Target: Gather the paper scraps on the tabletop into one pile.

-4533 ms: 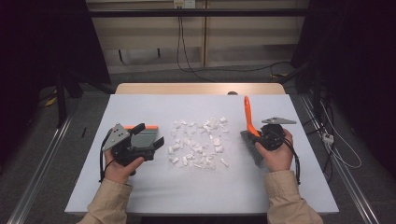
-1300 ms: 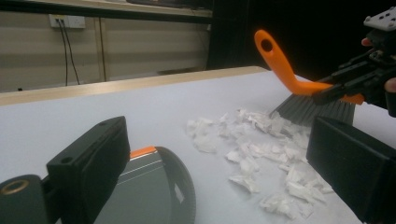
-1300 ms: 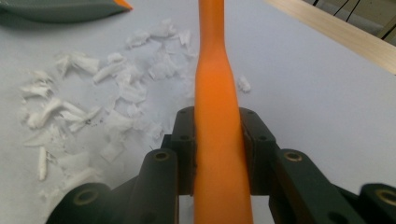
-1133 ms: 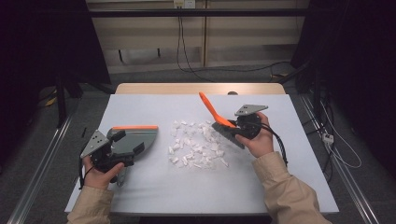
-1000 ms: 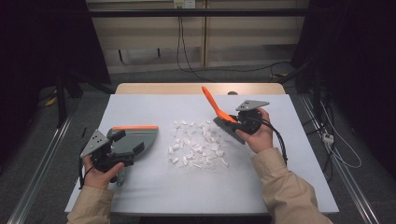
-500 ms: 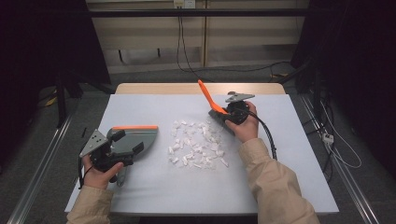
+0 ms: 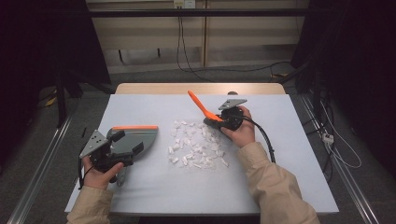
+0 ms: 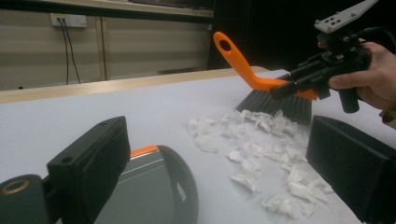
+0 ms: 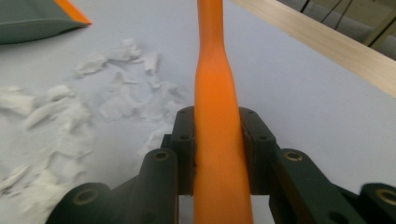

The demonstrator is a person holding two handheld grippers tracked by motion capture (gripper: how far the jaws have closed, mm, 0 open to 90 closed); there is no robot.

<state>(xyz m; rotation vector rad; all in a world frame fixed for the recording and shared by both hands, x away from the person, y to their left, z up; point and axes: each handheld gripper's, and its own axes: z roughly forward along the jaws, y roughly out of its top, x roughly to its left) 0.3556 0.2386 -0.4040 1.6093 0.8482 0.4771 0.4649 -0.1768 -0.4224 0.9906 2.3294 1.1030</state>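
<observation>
Brush (image 7: 201,108) clamped in right gripper (image 7: 215,120) (beside scraps (image 7: 196,142)).

The brush (image 7: 201,107) is showing a bright orange handle and dark grey bristles. The dustpan (image 7: 133,140) is looking grey with an orange strip along its far edge. The scraps (image 7: 196,144) are lying white on the pale grey-blue table (image 7: 289,154), whose far edge is showing light wood. Both grippers, left (image 7: 123,151) and right (image 7: 215,122), are appearing black, each with a grey plate. The sleeves (image 7: 273,186) are looking beige, perhaps tan in this dim light.
</observation>
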